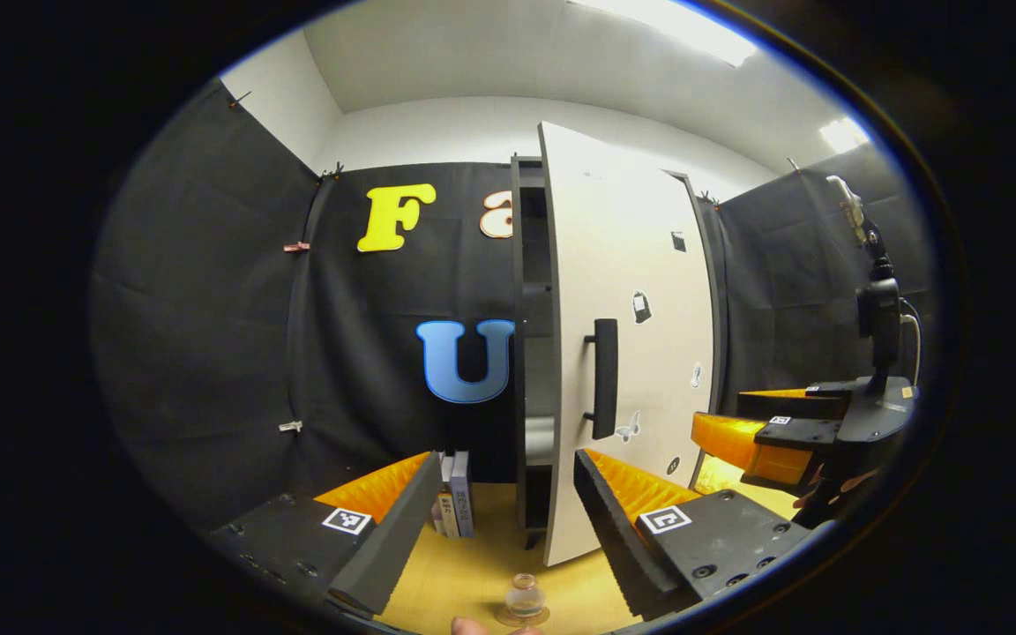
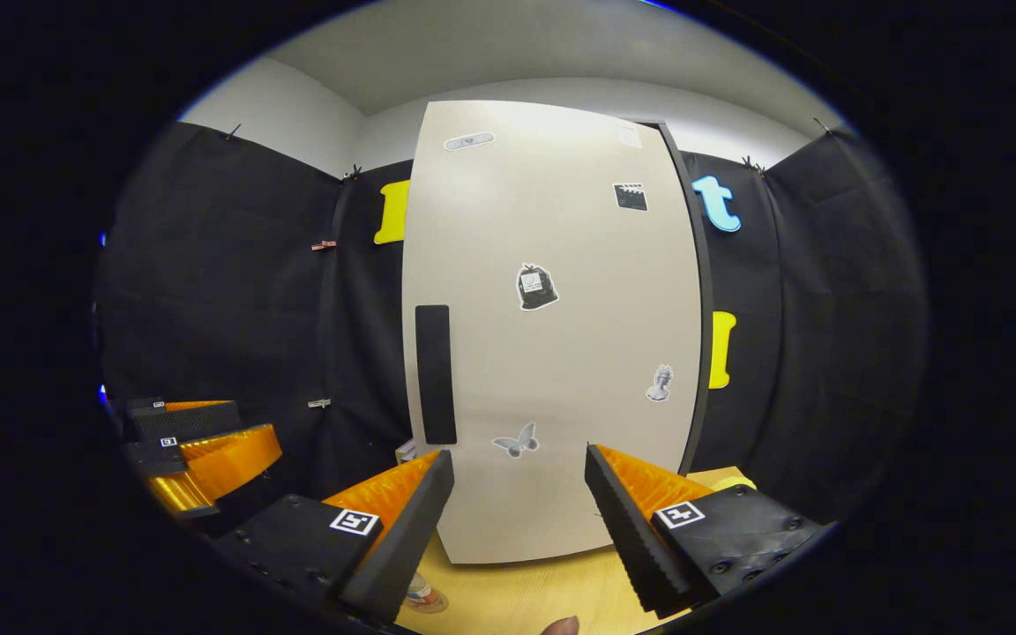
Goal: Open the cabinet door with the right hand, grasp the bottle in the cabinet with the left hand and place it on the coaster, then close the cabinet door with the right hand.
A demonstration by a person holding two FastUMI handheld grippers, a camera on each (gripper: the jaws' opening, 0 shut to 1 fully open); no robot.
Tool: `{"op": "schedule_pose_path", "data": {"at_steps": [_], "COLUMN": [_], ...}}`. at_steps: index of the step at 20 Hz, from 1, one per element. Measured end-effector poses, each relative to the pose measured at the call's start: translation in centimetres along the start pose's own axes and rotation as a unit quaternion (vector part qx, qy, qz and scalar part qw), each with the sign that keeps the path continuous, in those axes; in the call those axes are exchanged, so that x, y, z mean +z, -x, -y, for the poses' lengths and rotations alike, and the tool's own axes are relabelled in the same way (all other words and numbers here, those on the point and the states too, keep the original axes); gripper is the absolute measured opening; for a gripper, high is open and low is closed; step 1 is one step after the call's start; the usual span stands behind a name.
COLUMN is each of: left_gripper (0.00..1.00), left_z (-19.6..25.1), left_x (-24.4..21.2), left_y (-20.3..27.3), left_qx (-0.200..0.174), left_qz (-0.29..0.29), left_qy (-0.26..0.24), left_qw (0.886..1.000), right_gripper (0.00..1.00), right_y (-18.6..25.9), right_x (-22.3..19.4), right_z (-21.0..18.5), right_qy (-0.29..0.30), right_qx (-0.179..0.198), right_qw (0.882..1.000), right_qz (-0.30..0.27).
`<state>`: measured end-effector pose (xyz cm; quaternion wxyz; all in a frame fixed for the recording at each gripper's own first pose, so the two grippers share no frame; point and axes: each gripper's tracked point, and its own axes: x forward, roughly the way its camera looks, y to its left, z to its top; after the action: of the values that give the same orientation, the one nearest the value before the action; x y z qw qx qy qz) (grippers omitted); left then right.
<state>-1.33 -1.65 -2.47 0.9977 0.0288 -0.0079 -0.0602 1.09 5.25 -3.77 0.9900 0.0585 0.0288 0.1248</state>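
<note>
Bottle (image 1: 526, 598), small, clear and round-bodied, sat on its coaster (image 1: 521, 617) on the table (image 1: 473, 573) between my spread left gripper (image 1: 495, 529). Cabinet door (image 2: 552, 335) stood ajar before my spread, empty right gripper (image 2: 517, 520); books (image 1: 455, 494) beside the cabinet.

Cabinet interior (image 1: 536, 353) mostly behind door (image 1: 631, 335).

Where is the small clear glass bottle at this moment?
In the left gripper view, the small clear glass bottle stands on a round coaster on the wooden tabletop, low in the picture, before the white cabinet door.
</note>
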Motion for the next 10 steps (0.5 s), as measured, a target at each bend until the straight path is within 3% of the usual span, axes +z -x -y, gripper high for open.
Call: {"op": "schedule_pose_path", "data": {"at_steps": [10], "left_gripper": [0.94], "left_z": [4.4], "left_x": [1.0], "left_y": [-1.0], "left_qx": [-0.043], "left_qz": [0.004], "left_qy": [0.004], "left_qw": [0.999], "right_gripper": [0.97], "right_y": [3.2], "right_x": [0.8], "right_z": [4.9], "right_qy": [0.002], "right_qx": [-0.048], "right_qw": [0.999], "right_qz": [0.006]}}
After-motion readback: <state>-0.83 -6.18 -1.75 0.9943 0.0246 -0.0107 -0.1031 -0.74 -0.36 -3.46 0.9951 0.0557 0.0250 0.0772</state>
